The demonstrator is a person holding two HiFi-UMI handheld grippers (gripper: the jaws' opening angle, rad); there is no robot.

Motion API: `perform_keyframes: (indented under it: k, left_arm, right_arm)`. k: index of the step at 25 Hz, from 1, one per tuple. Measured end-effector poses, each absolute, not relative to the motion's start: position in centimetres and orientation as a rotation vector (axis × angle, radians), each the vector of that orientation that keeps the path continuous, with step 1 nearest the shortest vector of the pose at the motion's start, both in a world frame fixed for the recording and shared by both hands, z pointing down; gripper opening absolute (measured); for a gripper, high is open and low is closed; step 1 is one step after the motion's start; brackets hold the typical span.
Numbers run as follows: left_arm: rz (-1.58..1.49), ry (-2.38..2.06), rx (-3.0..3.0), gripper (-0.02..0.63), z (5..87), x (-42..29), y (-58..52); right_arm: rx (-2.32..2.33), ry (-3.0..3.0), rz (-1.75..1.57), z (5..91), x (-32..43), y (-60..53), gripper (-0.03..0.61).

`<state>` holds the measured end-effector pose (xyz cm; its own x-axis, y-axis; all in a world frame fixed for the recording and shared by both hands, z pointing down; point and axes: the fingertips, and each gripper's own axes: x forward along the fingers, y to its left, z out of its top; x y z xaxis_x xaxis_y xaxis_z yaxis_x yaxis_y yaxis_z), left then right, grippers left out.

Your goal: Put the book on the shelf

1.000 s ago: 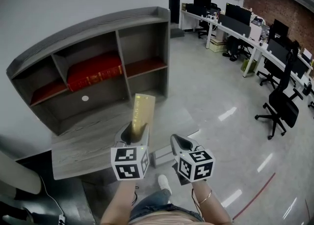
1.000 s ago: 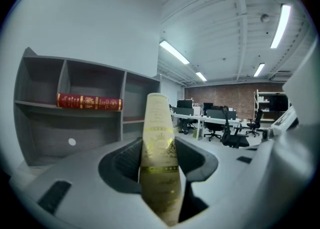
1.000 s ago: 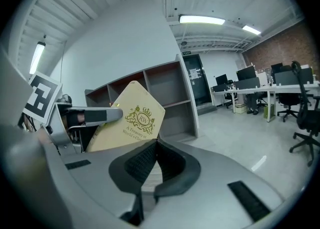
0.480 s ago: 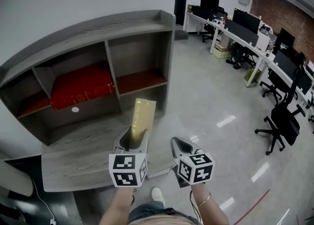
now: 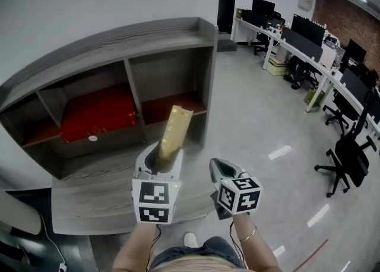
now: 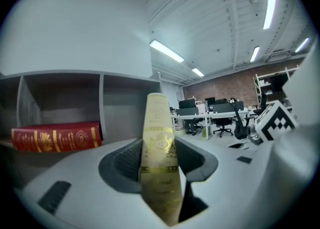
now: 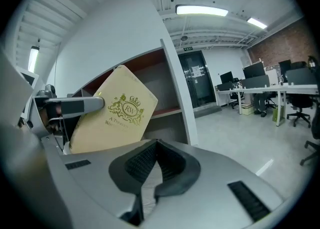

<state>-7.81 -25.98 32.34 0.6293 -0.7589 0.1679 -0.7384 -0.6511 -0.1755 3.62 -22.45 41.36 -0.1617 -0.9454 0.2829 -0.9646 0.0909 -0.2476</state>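
Job now: carry gold book point(image 5: 173, 133) over to shelf point(image 5: 119, 36). Pinched by its bottom end in left gripper point(image 5: 160, 157), standing tall, up in the air, near the shelf front but not touching it. Hold that pinch tight to stop any slipping. Hold the spine straight up, not leaning.

Aim for the top-right box point(image 5: 172, 75), just to the right of the red book point(image 5: 95, 110) lying flat. Go slow past the wall between the two boxes. Put the bottom edge down first, then slide in. Let go only once standing safe.

Right gripper point(image 5: 221, 168): pressed together, holding nothing, just beside the left one. Best kept low and out of the way, or used for a soft nudge against tipping.
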Motion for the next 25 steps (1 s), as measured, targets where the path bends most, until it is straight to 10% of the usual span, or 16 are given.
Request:
perform_keyframes:
  k: [25]
  left_arm:
    - [-0.768, 0.943, -1.827, 0.204, 28.1, -0.2, -28.1]
  right_arm:
    - [1.773, -2.452, 0.590, 40.2, 7.0, -25.1, 0.009]
